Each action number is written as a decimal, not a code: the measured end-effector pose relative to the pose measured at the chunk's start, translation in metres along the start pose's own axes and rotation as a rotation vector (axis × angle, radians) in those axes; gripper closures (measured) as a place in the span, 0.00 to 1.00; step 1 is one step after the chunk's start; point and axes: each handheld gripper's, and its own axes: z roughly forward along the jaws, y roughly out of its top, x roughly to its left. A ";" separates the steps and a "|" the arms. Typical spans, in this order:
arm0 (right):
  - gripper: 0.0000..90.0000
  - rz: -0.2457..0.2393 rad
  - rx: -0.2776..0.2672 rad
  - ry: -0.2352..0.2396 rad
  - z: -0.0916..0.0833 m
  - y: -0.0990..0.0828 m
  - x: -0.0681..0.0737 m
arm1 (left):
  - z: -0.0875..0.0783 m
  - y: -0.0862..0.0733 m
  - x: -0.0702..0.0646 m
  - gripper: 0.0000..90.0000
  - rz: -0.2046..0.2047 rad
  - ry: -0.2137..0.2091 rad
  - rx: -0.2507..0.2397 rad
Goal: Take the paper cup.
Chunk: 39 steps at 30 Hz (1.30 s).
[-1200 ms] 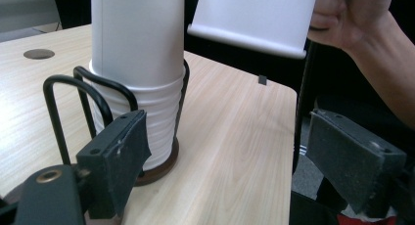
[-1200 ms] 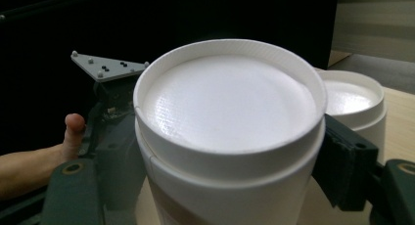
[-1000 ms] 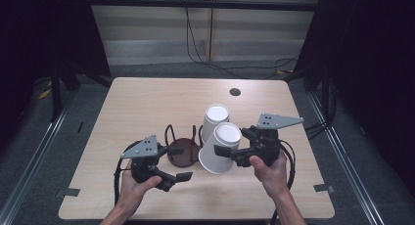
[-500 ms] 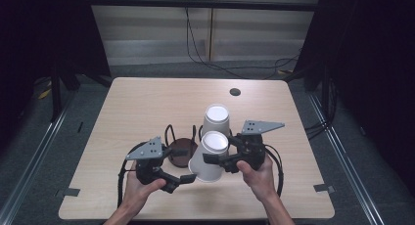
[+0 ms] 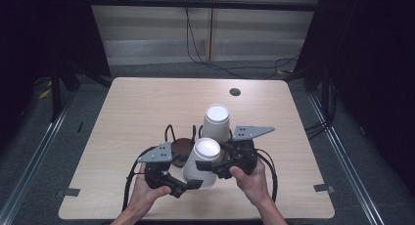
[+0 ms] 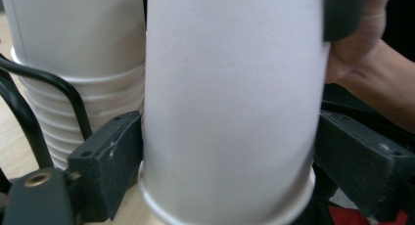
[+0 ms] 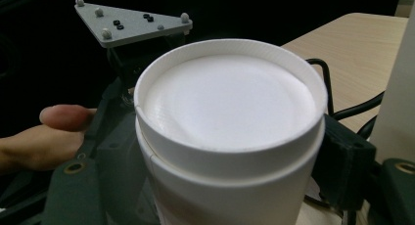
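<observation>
an upside-down white paper cup [image 5: 201,160] stands near the front edge of the table [image 5: 147,102], just in front of a stack of cups [image 5: 216,123]. the right hand-held gripper [image 5: 211,167] is clamped on its upper part. the left hand-held gripper [image 5: 188,184] has just been opening, its jaws apart around the cup's rim.

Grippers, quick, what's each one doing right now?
Left gripper: jaws just opened, flanking the cup's rim end, grip unclear.
Right gripper: shut on the cup.
</observation>
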 end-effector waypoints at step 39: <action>0.16 0.040 0.012 0.059 0.012 -0.003 0.000 | 0.007 -0.002 0.000 0.19 -0.025 -0.016 0.088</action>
